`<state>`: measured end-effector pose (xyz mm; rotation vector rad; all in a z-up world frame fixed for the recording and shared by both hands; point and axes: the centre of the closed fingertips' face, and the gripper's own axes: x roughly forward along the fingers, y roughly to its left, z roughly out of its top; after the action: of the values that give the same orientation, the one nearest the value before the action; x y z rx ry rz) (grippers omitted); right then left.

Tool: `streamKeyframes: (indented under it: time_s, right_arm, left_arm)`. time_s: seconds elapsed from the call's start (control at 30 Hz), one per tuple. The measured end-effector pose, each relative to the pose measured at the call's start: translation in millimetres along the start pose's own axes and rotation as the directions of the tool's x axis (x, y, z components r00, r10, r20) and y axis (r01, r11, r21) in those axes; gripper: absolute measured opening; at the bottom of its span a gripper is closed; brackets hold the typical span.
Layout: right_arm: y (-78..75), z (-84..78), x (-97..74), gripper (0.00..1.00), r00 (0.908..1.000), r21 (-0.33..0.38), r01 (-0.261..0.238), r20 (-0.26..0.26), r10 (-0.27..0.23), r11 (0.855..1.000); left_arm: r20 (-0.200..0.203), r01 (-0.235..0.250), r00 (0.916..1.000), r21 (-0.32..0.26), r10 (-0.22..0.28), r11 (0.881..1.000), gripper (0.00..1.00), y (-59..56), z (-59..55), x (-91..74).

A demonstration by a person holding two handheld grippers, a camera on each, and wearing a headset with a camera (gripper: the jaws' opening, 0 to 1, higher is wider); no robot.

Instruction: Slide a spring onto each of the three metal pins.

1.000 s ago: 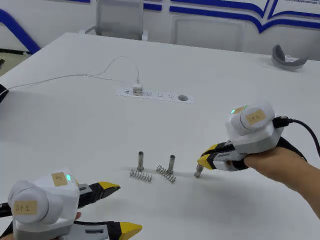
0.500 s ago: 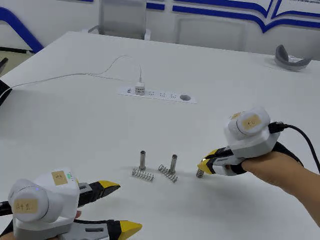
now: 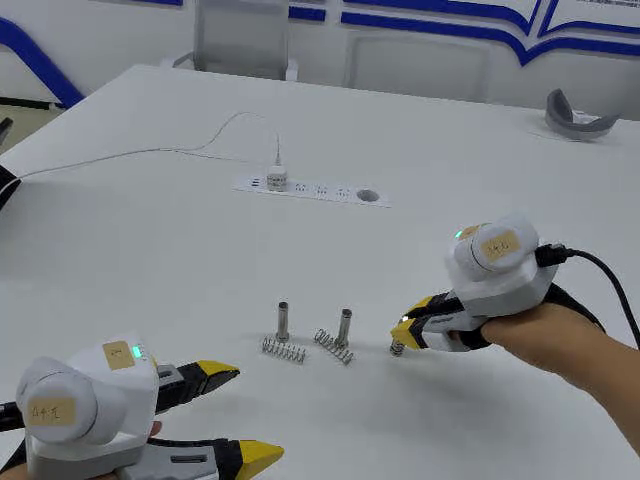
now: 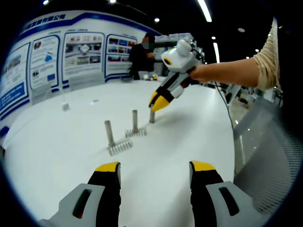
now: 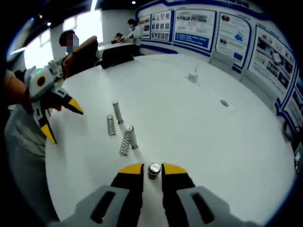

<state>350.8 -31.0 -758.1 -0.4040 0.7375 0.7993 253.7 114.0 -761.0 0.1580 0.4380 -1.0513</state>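
One pin [image 5: 154, 170] of three in hand: clenched in right gripper [image 3: 405, 335], spring [image 3: 397, 348] round its base. Left gripper [image 4: 155, 166] released, idle. Next: let go, fetch loose spring [image 3: 282, 349] beside bare pins [image 3: 283, 320].

The right gripper [image 3: 406, 331] hides most of the third pin [image 5: 154, 170]; whether its tips clamp it is unclear. The left gripper [image 3: 255, 413] is cut off by the near edge.

White-bodied left gripper [image 3: 256, 414] and right gripper [image 3: 402, 334] show yellow-tipped black jaws, tan handwritten labels [image 3: 500, 244], the right's black cable [image 3: 604, 258], a beige knit sleeve [image 4: 264, 61].
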Motion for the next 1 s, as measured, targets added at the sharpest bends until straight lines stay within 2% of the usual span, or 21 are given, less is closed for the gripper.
streamKeyframes:
  time_s: [0.23,0.43,0.77,1.0]
  right_arm:
    - [5.5,13.7,-6.8,0.17,0.9997,-0.028,0.007,0.025,-0.006,1.0]
    - [18.0,26.8,-5.3,0.17,0.9988,-0.054,0.0,0.049,0.003,0.999]
    - [38.8,18.6,13.4,0.16,0.9985,-0.041,-0.047,0.025,0.049,0.998]
    - [47.0,14.9,25.3,0.16,0.998,-0.022,-0.062,0.015,0.062,0.998]
  left_arm:
    - [0.001,0.002,1.0,0.005,-0.002,1.0,0.6,-1.1,1.5,0.8]
    - [0.002,0.003,1.0,0.007,-0.003,1.0,0.6,-1.9,2.7,0.1]
    - [0.003,-0.002,1.0,0.004,0.002,1.0,0.59,-1.6,2.1,-1.8]
    - [0.003,-0.001,1.0,0.004,0.001,1.0,0.59,-2.1,2.4,-0.8]
